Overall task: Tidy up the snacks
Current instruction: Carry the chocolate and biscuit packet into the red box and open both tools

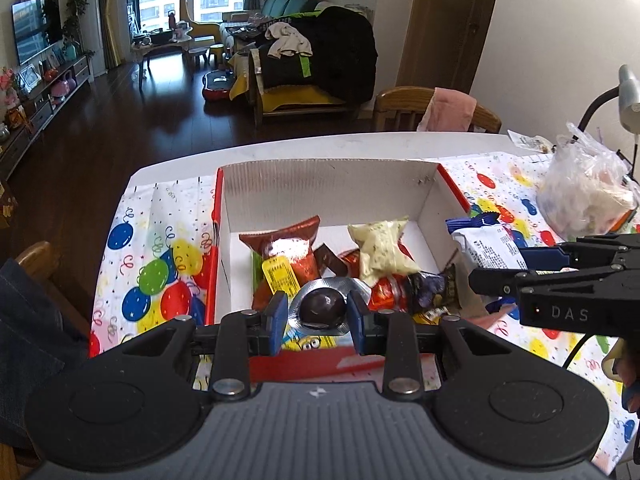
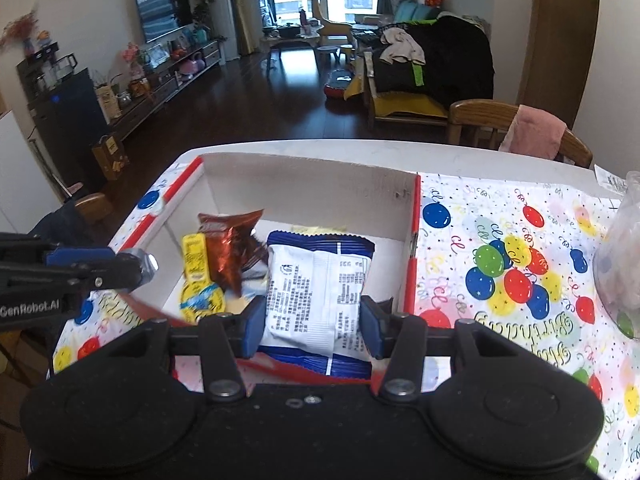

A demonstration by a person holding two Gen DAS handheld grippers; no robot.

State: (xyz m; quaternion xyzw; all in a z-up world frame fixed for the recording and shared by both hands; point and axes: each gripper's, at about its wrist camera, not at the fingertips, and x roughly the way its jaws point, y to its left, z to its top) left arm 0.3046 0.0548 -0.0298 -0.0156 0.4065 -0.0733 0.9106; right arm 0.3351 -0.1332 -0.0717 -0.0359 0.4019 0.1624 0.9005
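A white cardboard box with red edges [image 1: 328,184] [image 2: 304,184] stands on the table and holds several snack packs. My left gripper [image 1: 318,312] is shut on a silver foil pack with a dark round sweet [image 1: 322,306], held over the box's near edge; it shows at the left of the right wrist view [image 2: 144,266]. My right gripper [image 2: 314,320] is shut on a white and blue snack packet [image 2: 316,288], held over the box's near right part; the packet shows in the left wrist view [image 1: 486,246]. A red-brown packet [image 1: 288,248] and a pale yellow packet [image 1: 382,250] lie inside.
A balloon-print cloth [image 2: 500,272] covers the table. A clear plastic bag [image 1: 584,188] sits at the far right. A wooden chair with a pink cloth [image 2: 528,128] stands behind the table. A lamp [image 1: 628,96] is at the right edge.
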